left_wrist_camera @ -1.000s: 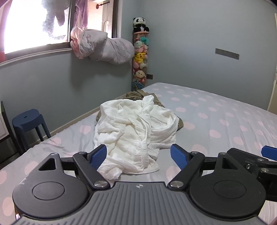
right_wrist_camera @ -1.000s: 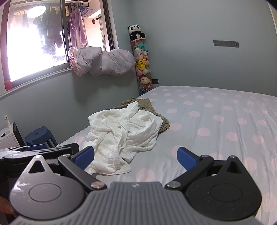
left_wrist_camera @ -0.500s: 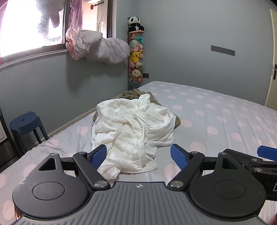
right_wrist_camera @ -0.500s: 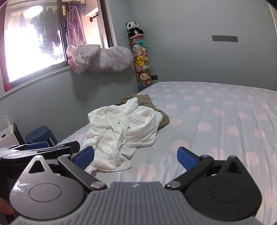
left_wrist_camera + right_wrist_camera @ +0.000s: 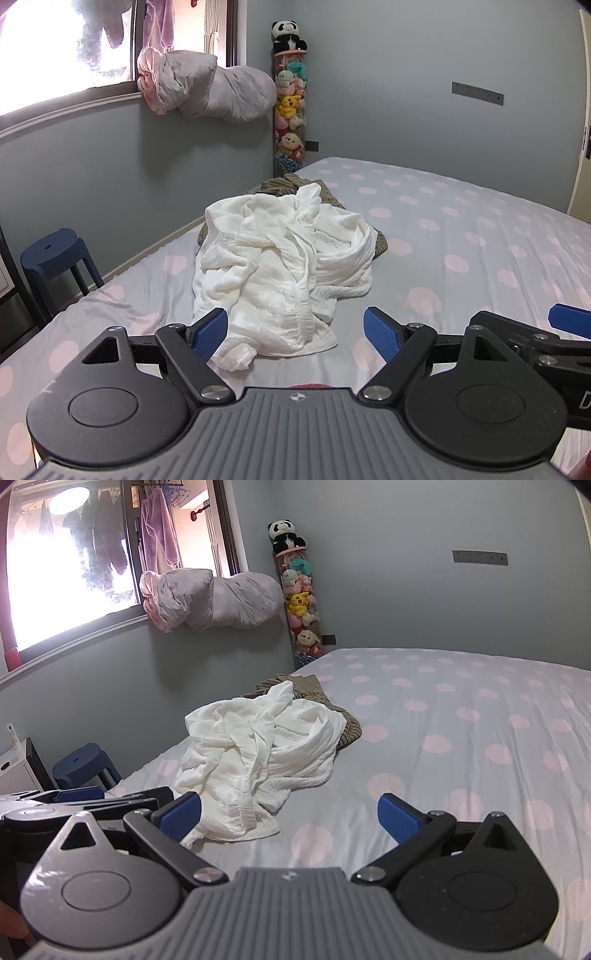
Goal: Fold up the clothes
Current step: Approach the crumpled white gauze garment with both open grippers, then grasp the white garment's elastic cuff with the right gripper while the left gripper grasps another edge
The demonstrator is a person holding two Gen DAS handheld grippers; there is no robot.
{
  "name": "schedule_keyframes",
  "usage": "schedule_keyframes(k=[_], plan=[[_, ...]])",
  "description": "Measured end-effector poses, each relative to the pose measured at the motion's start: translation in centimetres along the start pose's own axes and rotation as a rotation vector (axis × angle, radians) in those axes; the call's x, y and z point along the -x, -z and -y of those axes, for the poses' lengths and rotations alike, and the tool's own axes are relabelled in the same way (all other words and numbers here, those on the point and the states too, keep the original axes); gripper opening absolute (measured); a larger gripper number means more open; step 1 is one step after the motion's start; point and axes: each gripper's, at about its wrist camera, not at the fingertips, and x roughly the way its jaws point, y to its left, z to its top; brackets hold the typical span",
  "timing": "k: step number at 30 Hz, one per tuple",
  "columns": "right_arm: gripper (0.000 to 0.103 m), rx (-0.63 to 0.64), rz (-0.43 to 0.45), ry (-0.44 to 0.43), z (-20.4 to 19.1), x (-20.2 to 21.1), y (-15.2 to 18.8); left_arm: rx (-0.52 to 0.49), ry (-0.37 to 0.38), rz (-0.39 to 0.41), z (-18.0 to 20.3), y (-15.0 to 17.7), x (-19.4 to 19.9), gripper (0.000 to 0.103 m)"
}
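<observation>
The bed [image 5: 480, 236] fills most of what I see, its dotted sheet bare to the right and far side, so I have plenty of open room there to spread and fold. The left edge runs close beside the wall, with a blue stool [image 5: 51, 254] on the floor just off it. The white garment [image 5: 280, 266] lies crumpled near me, left of the middle, heaped partly over a striped brown garment [image 5: 314, 685] at its far end. My left gripper [image 5: 295, 330] and right gripper [image 5: 290, 810] both hang wide open with nothing in them, just short of the white hem. I judge the risk is pinching several bunched layers at once, or dragging the brown piece along, since the two overlap. Pulling leftward could also slide cloth off the near left edge
</observation>
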Motion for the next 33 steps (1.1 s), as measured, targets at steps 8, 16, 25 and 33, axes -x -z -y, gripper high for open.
schedule_keyframes(k=[8,16,25,33], plan=[[0.102,-0.011,-0.021,-0.010,0.2,-1.1,-0.1,-0.001,-0.013,-0.025,0.1,0.1,-1.0,0.081],[0.102,0.004,-0.025,-0.066,0.3,-2.8,-0.9,0.014,-0.010,-0.033,-0.6,-0.6,-2.0,0.081],[0.102,0.105,0.044,-0.044,0.2,-6.1,-2.5,0.140,0.015,-0.021,-5.1,-2.4,-4.8,0.081],[0.102,0.089,-0.113,-0.131,-0.6,-13.4,-3.3,0.109,-0.036,-0.084,-8.0,-3.2,-10.3,0.081]])
